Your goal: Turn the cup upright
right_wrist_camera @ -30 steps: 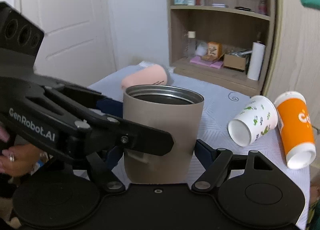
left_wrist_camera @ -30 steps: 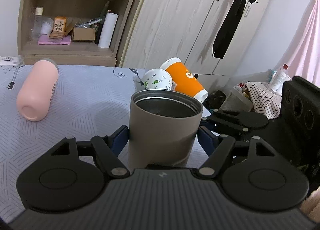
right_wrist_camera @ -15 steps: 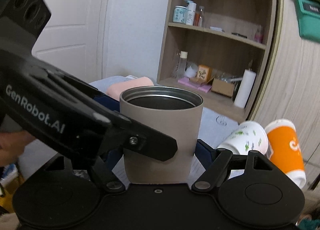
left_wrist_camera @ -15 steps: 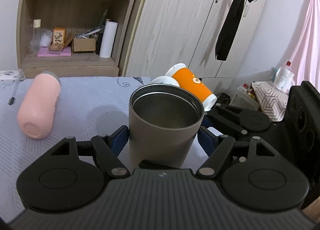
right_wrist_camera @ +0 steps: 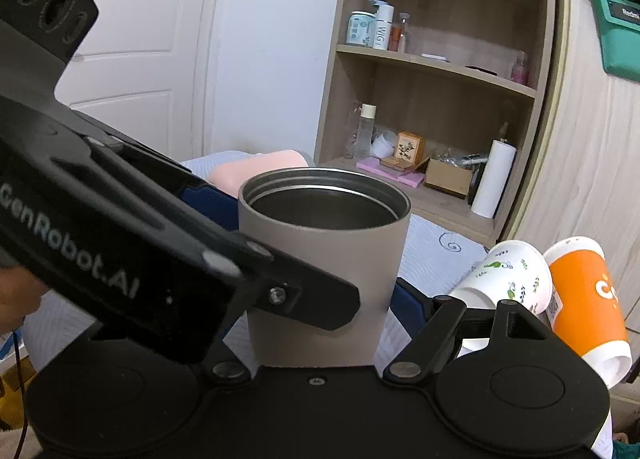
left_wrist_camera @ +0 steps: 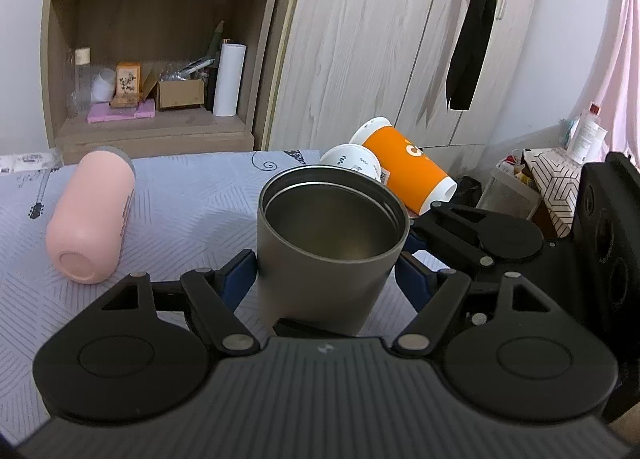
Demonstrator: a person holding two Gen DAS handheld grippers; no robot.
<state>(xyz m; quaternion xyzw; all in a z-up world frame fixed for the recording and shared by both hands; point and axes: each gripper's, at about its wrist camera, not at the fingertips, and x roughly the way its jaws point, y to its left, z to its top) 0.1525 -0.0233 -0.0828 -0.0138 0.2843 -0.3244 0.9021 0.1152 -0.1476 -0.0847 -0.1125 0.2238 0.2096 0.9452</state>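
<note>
A grey-brown metal cup [left_wrist_camera: 324, 259] stands mouth up, held above the pale patterned tablecloth [left_wrist_camera: 180, 219]. My left gripper [left_wrist_camera: 326, 275] is shut on the cup, its blue pads on both sides. My right gripper [right_wrist_camera: 316, 271] is also shut on the cup [right_wrist_camera: 328, 259], crossing the left one, whose black arm [right_wrist_camera: 120, 251] covers the cup's left side. The cup's base is hidden behind the gripper bodies.
A pink bottle [left_wrist_camera: 90, 219] lies on its side at the left. A white floral paper cup [right_wrist_camera: 504, 279] and an orange cup [right_wrist_camera: 584, 299] lie on their sides at the right table edge. A wooden shelf [left_wrist_camera: 160, 59] and a wardrobe [left_wrist_camera: 380, 59] stand behind.
Both grippers have lifted the cup and tilted it towards the left camera, so more of its inside shows. The grip is unchanged.
</note>
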